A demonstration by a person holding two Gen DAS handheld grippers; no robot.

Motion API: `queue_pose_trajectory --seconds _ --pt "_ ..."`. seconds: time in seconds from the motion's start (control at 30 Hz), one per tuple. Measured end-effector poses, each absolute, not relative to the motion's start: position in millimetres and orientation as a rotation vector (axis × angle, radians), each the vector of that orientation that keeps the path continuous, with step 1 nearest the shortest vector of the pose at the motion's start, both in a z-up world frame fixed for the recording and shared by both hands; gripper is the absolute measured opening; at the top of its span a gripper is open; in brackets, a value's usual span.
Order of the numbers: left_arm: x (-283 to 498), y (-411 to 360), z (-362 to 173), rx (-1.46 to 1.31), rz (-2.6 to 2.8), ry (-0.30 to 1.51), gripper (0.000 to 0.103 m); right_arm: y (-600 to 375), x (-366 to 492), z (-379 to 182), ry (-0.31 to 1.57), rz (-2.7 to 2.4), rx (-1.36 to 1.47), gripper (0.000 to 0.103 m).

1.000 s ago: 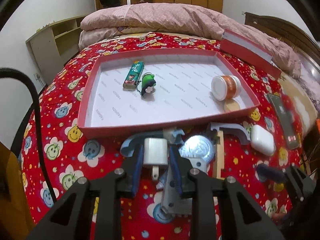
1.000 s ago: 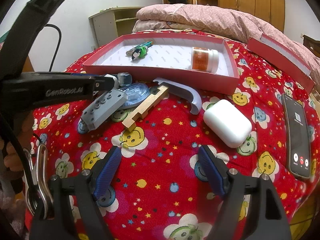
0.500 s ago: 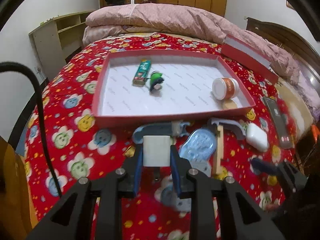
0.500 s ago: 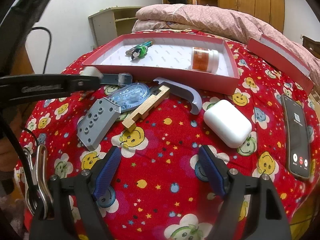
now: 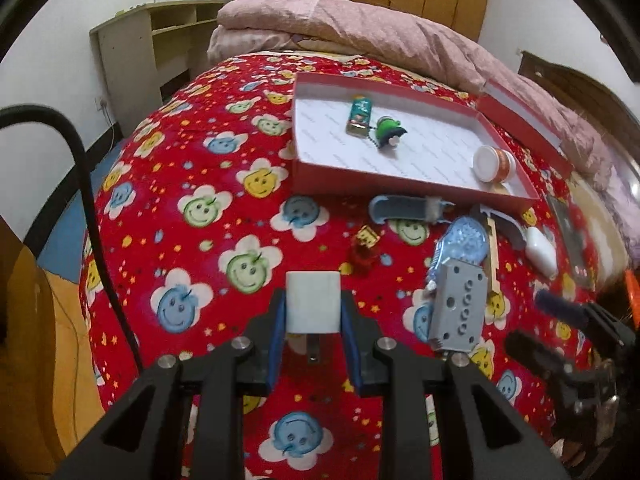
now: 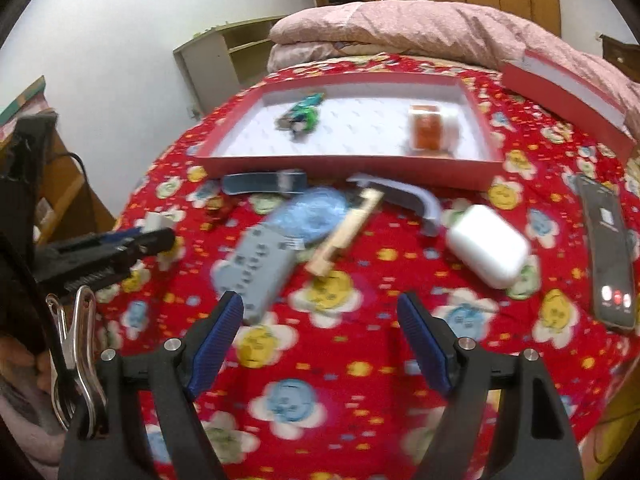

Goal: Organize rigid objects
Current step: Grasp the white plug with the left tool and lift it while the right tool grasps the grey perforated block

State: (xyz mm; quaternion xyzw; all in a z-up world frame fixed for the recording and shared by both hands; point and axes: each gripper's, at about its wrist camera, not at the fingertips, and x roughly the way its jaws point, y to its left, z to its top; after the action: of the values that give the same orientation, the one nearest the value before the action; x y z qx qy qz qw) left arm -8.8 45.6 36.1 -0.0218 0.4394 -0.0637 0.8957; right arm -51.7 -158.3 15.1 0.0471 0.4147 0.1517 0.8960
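Observation:
My left gripper point(image 5: 313, 322) is shut on a white plug-in charger point(image 5: 313, 306), held above the red bedspread to the left of the object pile; the charger's prong points back toward the camera. The red tray point(image 5: 360, 174) lies ahead to the right, holding a green lighter point(image 5: 359, 115), a green toy keychain point(image 5: 389, 132) and an orange jar point(image 5: 494, 163). My right gripper point(image 6: 320, 346) is open above the bedspread, nothing between its fingers. Ahead of it lie a grey holed block point(image 6: 256, 268), a wooden piece point(image 6: 348, 230) and a white earbud case point(image 6: 486, 246).
A blue handle point(image 6: 264, 182), a clear blue disc point(image 6: 310, 216), a grey curved piece point(image 6: 408, 198) and a small red-and-gold item point(image 5: 365, 246) lie before the tray. A phone point(image 6: 610, 252) lies at right, the red tray lid point(image 6: 560, 96) beyond. A shelf unit point(image 5: 140, 64) stands by the wall.
My left gripper has carried the white charger leftward, away from the pile; the tray now sits to its right. The right gripper's view has shifted only slightly.

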Motion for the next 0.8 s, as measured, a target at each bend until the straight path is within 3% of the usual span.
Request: queue_pose_trajectory --seconds 0.63,0.7,0.8 --pt "-15.3 73.6 26.2 -0.128 -0.142 0.906 0.027 -101.2 -23.2 -0.6 0.952 0.227 0.044 0.082" --pt "-16.1 73.3 26.9 -0.127 -0.142 0.904 0.027 -102.4 -24.0 -0.7 0.946 0.222 0.041 0.077" --pt "-16.8 72.7 27.8 -0.123 -0.143 0.902 0.027 -106.0 -25.9 0.0 0.934 0.194 0.019 0.056"
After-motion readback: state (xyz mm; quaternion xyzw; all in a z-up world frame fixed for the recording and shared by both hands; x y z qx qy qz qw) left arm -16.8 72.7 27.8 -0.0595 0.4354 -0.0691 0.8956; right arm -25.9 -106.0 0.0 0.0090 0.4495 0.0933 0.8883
